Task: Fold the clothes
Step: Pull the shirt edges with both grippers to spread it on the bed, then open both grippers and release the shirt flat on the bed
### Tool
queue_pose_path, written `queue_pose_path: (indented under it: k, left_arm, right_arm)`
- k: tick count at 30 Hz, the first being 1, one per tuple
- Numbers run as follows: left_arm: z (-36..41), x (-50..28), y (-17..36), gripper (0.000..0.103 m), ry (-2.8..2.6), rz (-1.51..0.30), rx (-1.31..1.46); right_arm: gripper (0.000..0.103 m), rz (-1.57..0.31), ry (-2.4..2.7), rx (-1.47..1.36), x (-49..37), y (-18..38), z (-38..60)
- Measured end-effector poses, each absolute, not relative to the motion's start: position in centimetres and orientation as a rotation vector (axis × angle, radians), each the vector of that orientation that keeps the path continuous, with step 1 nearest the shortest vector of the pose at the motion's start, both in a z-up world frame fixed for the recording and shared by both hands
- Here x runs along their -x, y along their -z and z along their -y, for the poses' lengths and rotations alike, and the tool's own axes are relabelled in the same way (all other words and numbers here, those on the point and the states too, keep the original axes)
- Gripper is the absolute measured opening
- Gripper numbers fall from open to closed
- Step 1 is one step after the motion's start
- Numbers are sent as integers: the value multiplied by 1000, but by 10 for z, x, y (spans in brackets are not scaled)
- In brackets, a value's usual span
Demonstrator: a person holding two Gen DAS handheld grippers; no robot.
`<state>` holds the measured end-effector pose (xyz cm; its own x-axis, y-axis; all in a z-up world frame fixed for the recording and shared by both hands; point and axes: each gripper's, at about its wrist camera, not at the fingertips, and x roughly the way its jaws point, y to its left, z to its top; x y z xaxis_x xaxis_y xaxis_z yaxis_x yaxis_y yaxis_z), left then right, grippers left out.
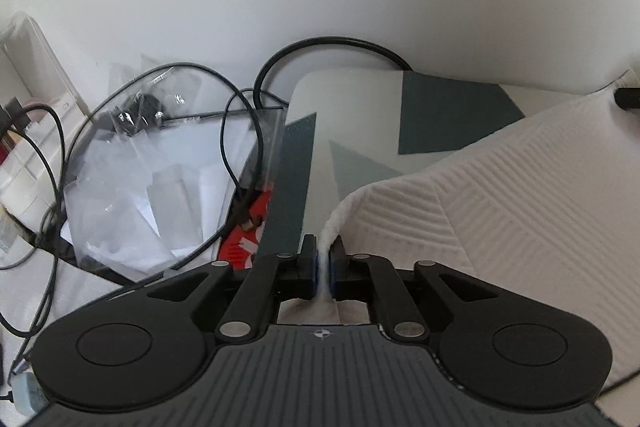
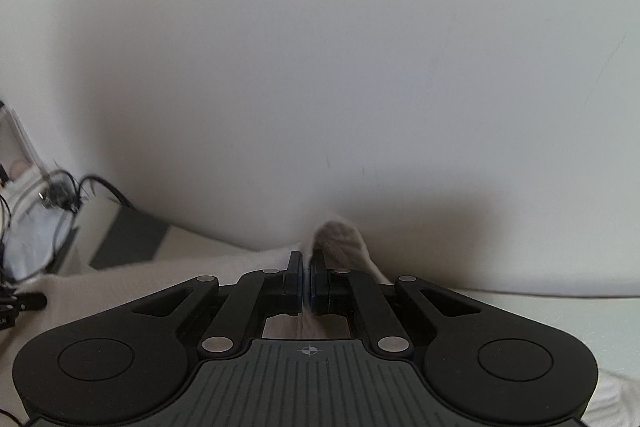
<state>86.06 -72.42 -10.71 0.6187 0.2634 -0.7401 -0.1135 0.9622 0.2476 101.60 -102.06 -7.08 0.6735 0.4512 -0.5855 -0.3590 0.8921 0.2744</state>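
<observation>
White cloth (image 1: 500, 195), matt, woven in raised ribbed chevrons; clear glossy crinkled plastic bags (image 1: 152, 179) at left; matt black plastic left hand-held gripper (image 1: 323, 263).

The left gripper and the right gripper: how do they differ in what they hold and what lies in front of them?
The left gripper pinches a folded edge of the white ribbed garment; the right gripper pinches a small bunched tip of pale cloth, whose texture is unclear. Ahead of the left gripper lie black cables and clear plastic bags; the right gripper mostly faces a bare white wall. Both are shut on fabric.
</observation>
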Motion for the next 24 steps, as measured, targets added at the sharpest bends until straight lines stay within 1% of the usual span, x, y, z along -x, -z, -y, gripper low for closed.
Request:
queue_pose_path:
  k: [1, 2, 3, 4, 5, 6, 8, 9, 11, 13, 14, 19, 22, 24]
  left_arm:
    - [728, -860, 106, 27, -232, -874, -218]
    - [732, -859, 104, 56, -245, -867, -256]
    - [736, -859, 101, 72, -259, -859, -294]
    - [739, -852, 95, 82, -256, -836, -318]
    - [742, -843, 87, 82, -246, -803, -334]
    - [745, -833, 78, 82, -233, -785, -338]
    - [750, -811, 59, 83, -204, -772, -323]
    - [753, -796, 50, 88, -185, -775, -302]
    - [762, -763, 36, 94, -144, -780, -254]
    - [772, -726, 28, 96, -89, -783, -207]
    - [777, -709, 27, 97, -58, -787, -185]
    - [807, -642, 35, 99, 91, -838, -210]
    - [811, -617, 45, 99, 136, -865, -242]
    - [802, -605, 52, 99, 128, -907, -200]
  right_arm:
    - [7, -693, -451, -149, -1016, 72, 1023]
    - [15, -696, -454, -173, -1017, 72, 1023]
    - [28, -701, -459, -201, -1017, 72, 1023]
    - [35, -704, -455, -234, -1015, 69, 1025]
    - [56, -707, -448, -268, -1012, 66, 1027]
    - [80, -698, -413, -289, -1005, 61, 1029]
    - [95, -652, -314, -323, -983, 43, 1034]
    - [97, -650, -273, -379, -968, 34, 1041]
    - [99, -660, -194, -513, -937, 16, 1059]
    - [99, -676, -182, -678, -897, 5, 1080]
    - [99, -678, -172, -699, -874, 0, 1093]
    - [99, -678, -71, -692, -746, -23, 1165]
    - [99, -710, 62, -608, -663, -21, 1198]
    - [99, -773, 118, -494, -616, -14, 1209]
